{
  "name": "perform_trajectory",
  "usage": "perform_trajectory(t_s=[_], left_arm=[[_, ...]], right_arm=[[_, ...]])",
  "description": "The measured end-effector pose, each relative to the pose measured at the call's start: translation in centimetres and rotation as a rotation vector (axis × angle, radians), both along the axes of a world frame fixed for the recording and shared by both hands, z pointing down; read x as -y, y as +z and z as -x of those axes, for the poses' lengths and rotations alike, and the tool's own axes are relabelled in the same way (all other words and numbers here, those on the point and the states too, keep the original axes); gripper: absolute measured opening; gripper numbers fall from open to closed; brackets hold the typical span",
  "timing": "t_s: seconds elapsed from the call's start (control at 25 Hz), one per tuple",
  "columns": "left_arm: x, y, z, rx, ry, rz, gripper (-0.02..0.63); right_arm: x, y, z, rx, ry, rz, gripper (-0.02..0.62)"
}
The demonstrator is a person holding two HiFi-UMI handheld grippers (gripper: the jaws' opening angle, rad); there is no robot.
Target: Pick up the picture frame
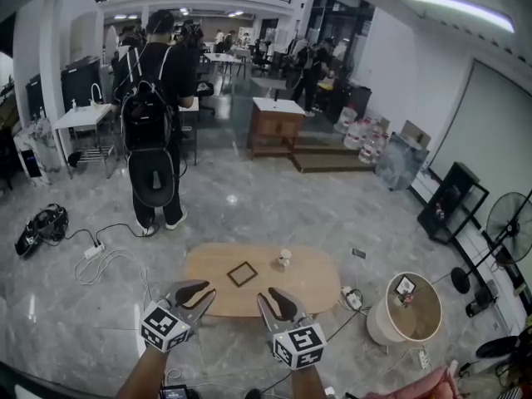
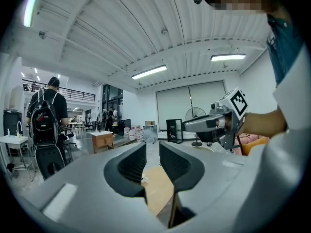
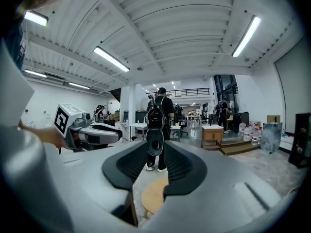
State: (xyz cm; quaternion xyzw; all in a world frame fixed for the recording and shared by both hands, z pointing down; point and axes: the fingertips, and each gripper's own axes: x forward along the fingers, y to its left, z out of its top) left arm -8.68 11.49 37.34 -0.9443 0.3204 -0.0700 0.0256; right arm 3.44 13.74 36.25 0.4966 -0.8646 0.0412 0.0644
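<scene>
Nearest the camera, the left gripper (image 1: 195, 292) and the right gripper (image 1: 275, 296) were held side by side above the near edge of the bench, both well short of the target. In the left gripper view the left gripper (image 2: 152, 147) had its jaws a narrow gap apart with nothing between them, only bench top showing through. In the right gripper view the right gripper (image 3: 156, 150) had its jaws parted somewhat wider and was also empty.

The low oval light-wood bench (image 1: 320, 283) lay just beyond. The small dark square picture frame (image 1: 242, 273) lay flat on it, left of the bench middle and about midway between the near and far edges. It was untouched and well apart from both grippers. A small white cup (image 1: 284, 258) stood toward the far edge, near the frame but not touching it.

Judgement: the frame was likely light and stiff with thin rails, and possibly glazed, so it could be fragile. Lying flat, it offered little for the jaws to close on. The best hold looked like pinching one side rail across its width, near a rail's middle, with the jaws coming straight down. On smooth wood it might slide if nudged, so the squeeze should be gentle.

Farther off, a person with a black backpack (image 1: 154, 115) stood on the grey marble-look floor (image 1: 249, 194), facing away.
</scene>
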Motion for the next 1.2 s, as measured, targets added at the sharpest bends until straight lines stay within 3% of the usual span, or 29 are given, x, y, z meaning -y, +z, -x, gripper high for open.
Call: perform_trajectory(t_s=[0.32, 0.6, 0.96, 1.2], left_arm=[[0.8, 1.3, -5.4, 0.027, -0.072, 0.025, 0.082], [1.7, 1.7, -6.4, 0.049, -0.091, 0.053, 0.080], [7.7, 3.8, -8.1, 0.030, -0.045, 0.092, 0.080], [13.7, 3.5, -8.5, 0.005, 0.020, 0.089, 0.080]], right_arm=[[1.8, 1.4, -6.4, 0.029, -0.055, 0.019, 0.087], [3.1, 2.1, -7.6, 0.051, -0.073, 0.049, 0.087], [7.7, 4.0, -8.8, 0.021, -0.038, 0.097, 0.087], [13.3, 3.8, -9.0, 0.003, 0.026, 0.099, 0.087]])
